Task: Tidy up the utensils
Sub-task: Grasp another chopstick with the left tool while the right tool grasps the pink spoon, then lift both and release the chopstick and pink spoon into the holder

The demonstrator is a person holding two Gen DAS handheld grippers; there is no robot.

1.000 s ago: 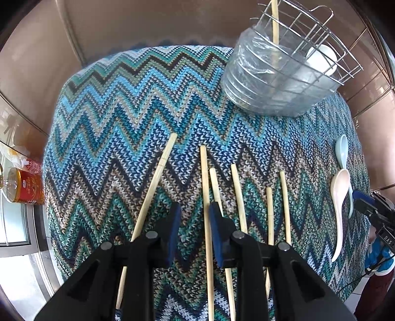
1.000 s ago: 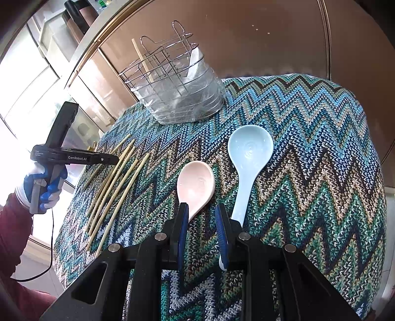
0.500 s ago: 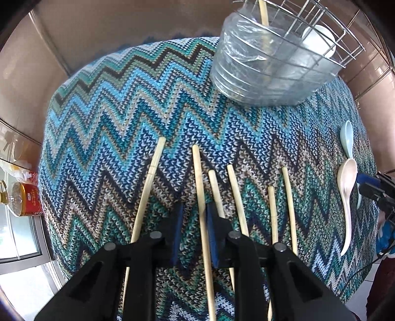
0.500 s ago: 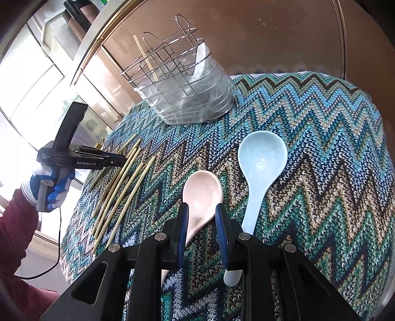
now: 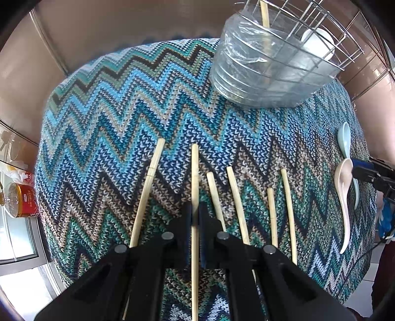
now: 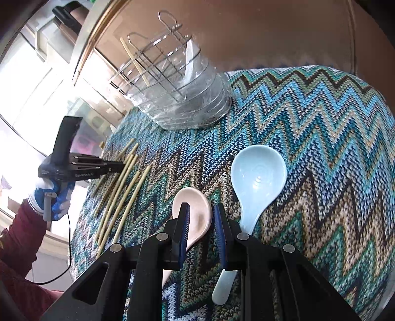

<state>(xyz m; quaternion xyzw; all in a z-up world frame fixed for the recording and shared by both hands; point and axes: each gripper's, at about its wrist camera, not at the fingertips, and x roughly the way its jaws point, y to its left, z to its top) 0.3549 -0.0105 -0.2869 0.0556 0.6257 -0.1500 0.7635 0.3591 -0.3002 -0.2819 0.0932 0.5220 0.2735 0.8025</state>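
Observation:
Several bamboo chopsticks (image 5: 237, 197) lie side by side on the zigzag knit cloth (image 5: 123, 123). My left gripper (image 5: 195, 212) is shut on one chopstick (image 5: 194, 177), which runs between the pads. A pink spoon (image 6: 195, 212) and a light blue spoon (image 6: 256, 175) lie near the right edge. My right gripper (image 6: 201, 212) is open, low over the pink spoon's bowl. The wire utensil rack (image 5: 276, 61) with clear liner stands at the back, holding one chopstick (image 5: 265, 14) and a white spoon (image 5: 318, 42).
A red-labelled bottle (image 5: 22, 200) stands beyond the table's left edge. Brown panelled walls (image 5: 111, 29) close the back. The cloth drops off at rounded table edges on every side.
My left gripper has come down and forward and closed on the long chopstick. My right gripper has moved forward and down over the pink spoon, still open.

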